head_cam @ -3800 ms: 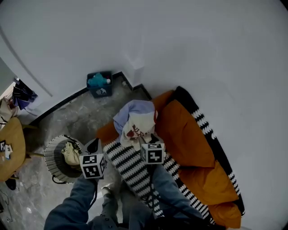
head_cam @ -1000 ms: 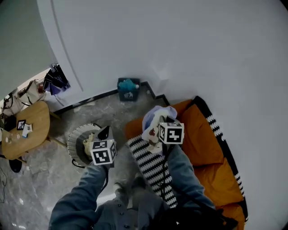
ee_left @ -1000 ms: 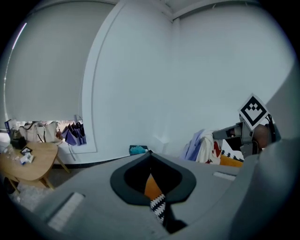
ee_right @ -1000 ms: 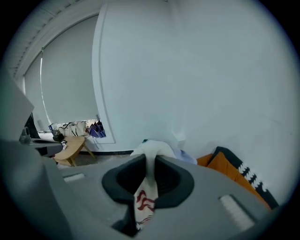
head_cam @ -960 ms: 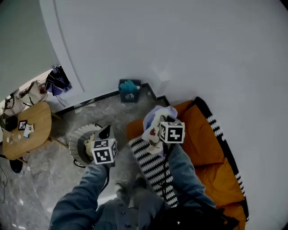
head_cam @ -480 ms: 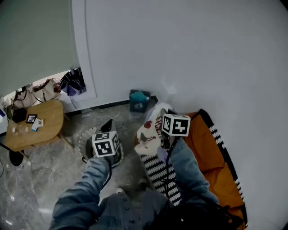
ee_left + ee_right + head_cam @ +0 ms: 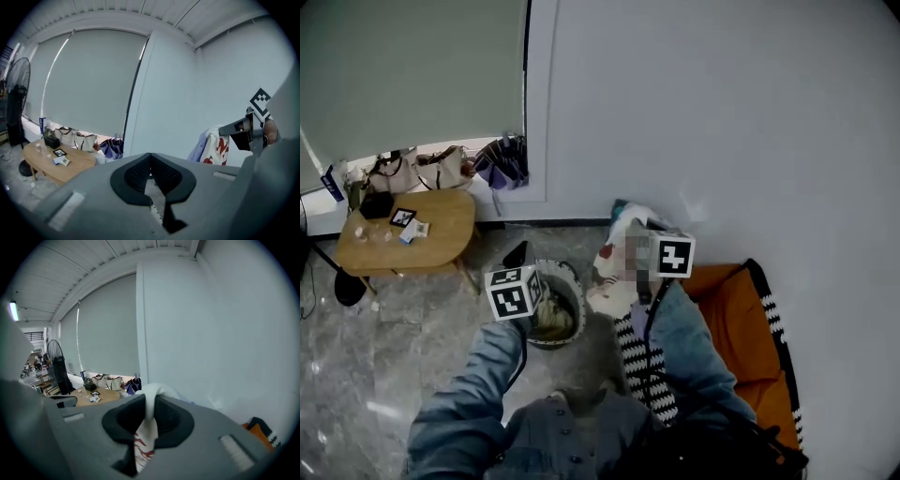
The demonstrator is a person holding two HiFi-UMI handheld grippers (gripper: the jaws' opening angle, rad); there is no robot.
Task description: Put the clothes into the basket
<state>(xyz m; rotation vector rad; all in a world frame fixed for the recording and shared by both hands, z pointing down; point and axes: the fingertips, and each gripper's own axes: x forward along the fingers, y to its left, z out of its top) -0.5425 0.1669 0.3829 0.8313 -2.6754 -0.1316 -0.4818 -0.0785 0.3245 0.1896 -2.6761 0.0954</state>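
Observation:
My right gripper (image 7: 149, 403) is shut on a white garment (image 7: 611, 272) with red print and a lavender part. The garment hangs in the air from its jaws, just right of the round basket (image 7: 576, 287) on the floor. The right gripper's marker cube (image 7: 674, 256) sits behind the cloth. A beige cloth (image 7: 549, 320) lies in the basket. My left gripper (image 7: 517, 252) is above the basket's left rim; its jaws (image 7: 150, 157) meet at the tips with nothing between them. The left gripper view also shows the hanging garment (image 7: 217, 148).
An orange sofa (image 7: 733, 305) with a black-and-white striped blanket (image 7: 643, 367) stands at the right against the white wall. A low wooden table (image 7: 405, 232) with small items, bags (image 7: 441, 170) and a folded umbrella (image 7: 502, 159) are at the back left. A standing fan (image 7: 14, 103) stands further left.
Both grippers have risen and swung left, from the sofa side to the basket. The garment has come up off the sofa and now hangs beside the basket.

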